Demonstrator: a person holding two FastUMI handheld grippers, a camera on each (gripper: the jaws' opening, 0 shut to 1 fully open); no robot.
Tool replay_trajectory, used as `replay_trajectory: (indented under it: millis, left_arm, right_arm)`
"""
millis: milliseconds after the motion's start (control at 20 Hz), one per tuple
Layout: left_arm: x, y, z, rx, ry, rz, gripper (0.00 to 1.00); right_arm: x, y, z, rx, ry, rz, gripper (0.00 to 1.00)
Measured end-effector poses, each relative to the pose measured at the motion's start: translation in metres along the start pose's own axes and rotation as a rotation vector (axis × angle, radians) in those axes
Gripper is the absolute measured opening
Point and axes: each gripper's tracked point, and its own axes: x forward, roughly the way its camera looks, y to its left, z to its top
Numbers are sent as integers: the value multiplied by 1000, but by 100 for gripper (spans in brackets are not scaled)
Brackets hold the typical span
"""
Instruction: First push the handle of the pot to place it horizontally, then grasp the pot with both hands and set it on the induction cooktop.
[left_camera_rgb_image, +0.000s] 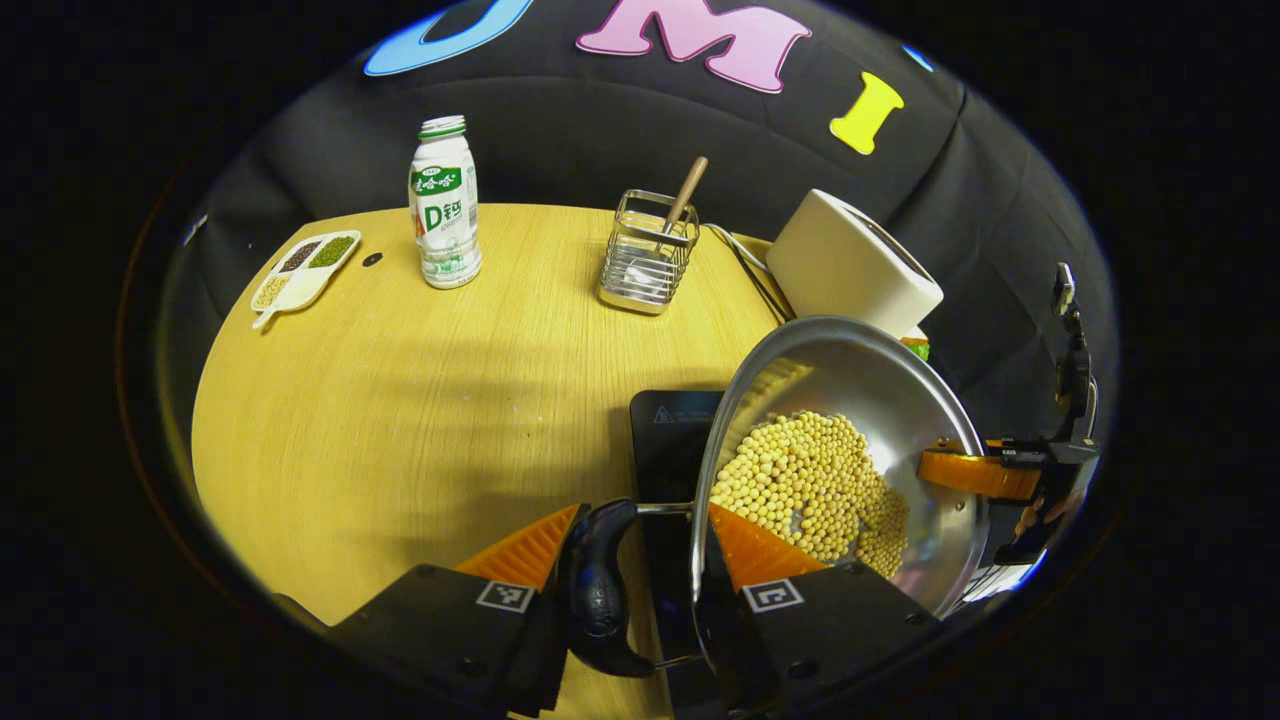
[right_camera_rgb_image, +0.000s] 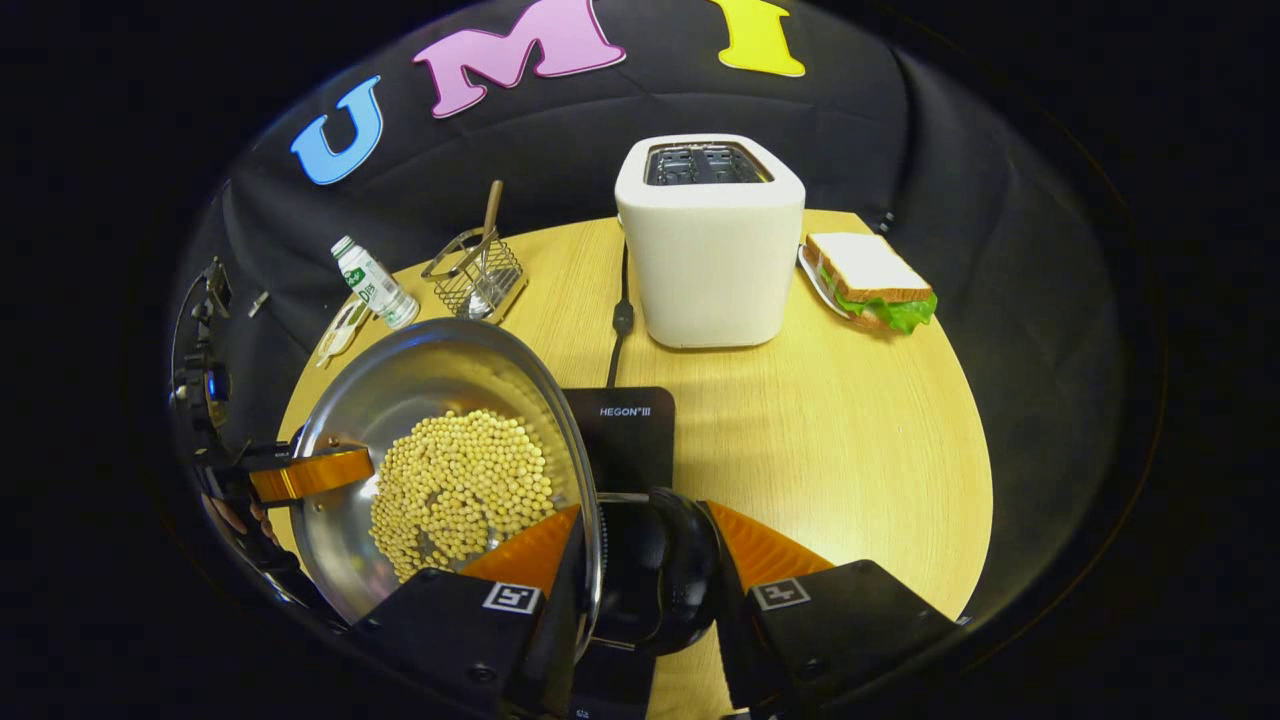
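The pot (left_camera_rgb_image: 850, 420) of beans hangs tilted above the induction cooktop (right_camera_rgb_image: 625, 430) — left gripper (left_camera_rgb_image: 640, 545) fingers closed on one black handle (left_camera_rgb_image: 600, 585), right gripper (right_camera_rgb_image: 640, 550) fingers closed on the other handle (right_camera_rgb_image: 660, 570), with the toaster (right_camera_rgb_image: 710, 240) behind the cooktop.

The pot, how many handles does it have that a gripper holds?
2: the left gripper clamps one black handle of the pot; the right gripper clamps the opposite handle.
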Motion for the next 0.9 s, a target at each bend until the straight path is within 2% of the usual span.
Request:
replay_trajectory:
  millis: [600,650,700,750,900]
  left_arm:
    - [-3,0,-7,-41,8,14,65]
    - [-3,-1,-8,-41,12,20,64]
    - [-3,-1,-8,-37,18,30,64]
    - [-3,0,-10,-35,23,43,65]
    - [-4,-3,-13,-40,31,69,70]
  right_arm:
    - [2,1,5,-3,-55,56,62]
    - [3,1,6,5,-59,63,58]
    - [4,1,5,14,-61,71,62]
    - [5,2,4,24,-55,77,62]
    - [7,-6,0,28,-52,54,68]
